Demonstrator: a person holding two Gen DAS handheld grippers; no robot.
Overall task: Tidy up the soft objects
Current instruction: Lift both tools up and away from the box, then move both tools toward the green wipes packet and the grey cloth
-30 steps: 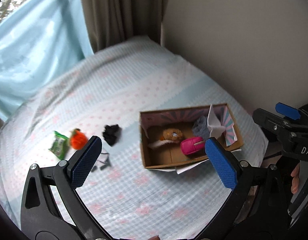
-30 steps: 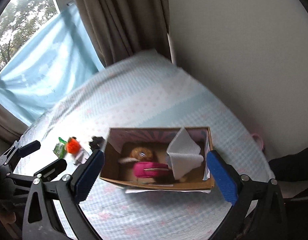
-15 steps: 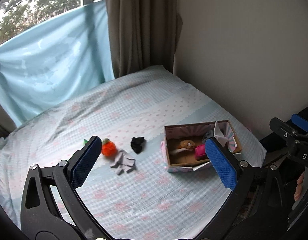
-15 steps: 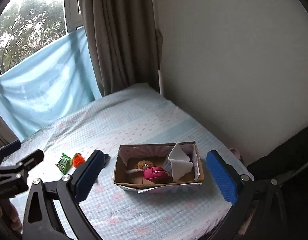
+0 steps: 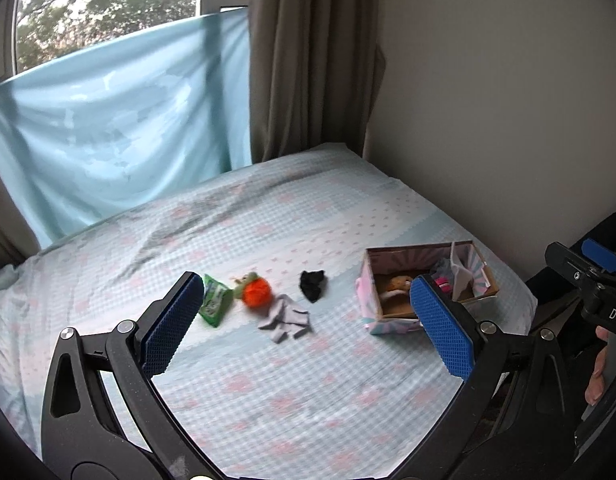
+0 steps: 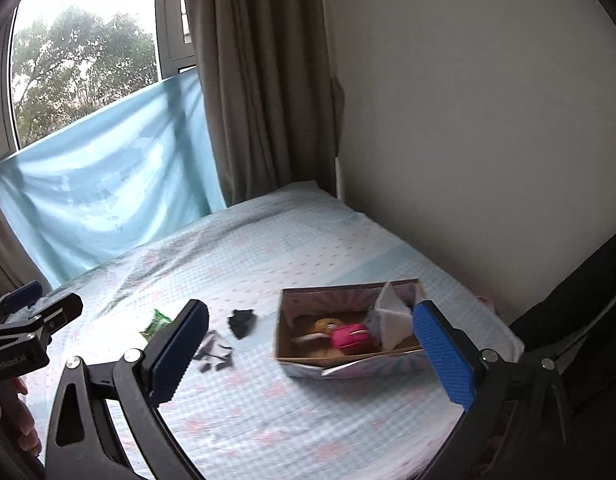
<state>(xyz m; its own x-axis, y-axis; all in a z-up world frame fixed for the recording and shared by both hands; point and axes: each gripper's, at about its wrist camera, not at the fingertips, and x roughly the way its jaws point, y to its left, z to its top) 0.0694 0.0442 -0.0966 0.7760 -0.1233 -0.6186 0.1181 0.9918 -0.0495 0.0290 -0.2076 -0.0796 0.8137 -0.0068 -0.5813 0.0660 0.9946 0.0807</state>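
Both tools are hovering above the near edge of the bed (image 5: pixel 308 216), well apart from every item. The left tool (image 5: pixel 308 328) is standing released, its blue pads spread wide with nothing between them. The right tool (image 6: pixel 311 350) is likewise standing released and carrying nothing. In the left wrist view, part of the right tool is showing at the right edge, with fingertips of a hand (image 5: pixel 595 376) beside it.

The bed is wearing a pale blue checked cover with pink spots. Four loose soft items are lying in a rough row on it. A green packet (image 5: pixel 215 300) is lying furthest left, partly behind the left tool's pad. An orange plush toy (image 5: pixel 256 292) is sitting just beside it. A grey-and-white cloth (image 5: pixel 286 318) is lying crumpled just in front of the toy, touching or nearly touching it. A black cloth (image 5: pixel 312 285) is resting to the right, apart from the grey one.

A cardboard box (image 6: pixel 347 364) with patterned pink and blue sides is sitting on the right part of the bed, open at the top. Inside it, a pink item (image 6: pixel 349 336) is lying beside a tan plush piece (image 6: pixel 325 325), and a white folded cloth (image 6: pixel 391 320) is standing up against the right end.

A blue sheet (image 6: pixel 108 184) is hanging across the window, beside a brown curtain (image 6: pixel 264 80).
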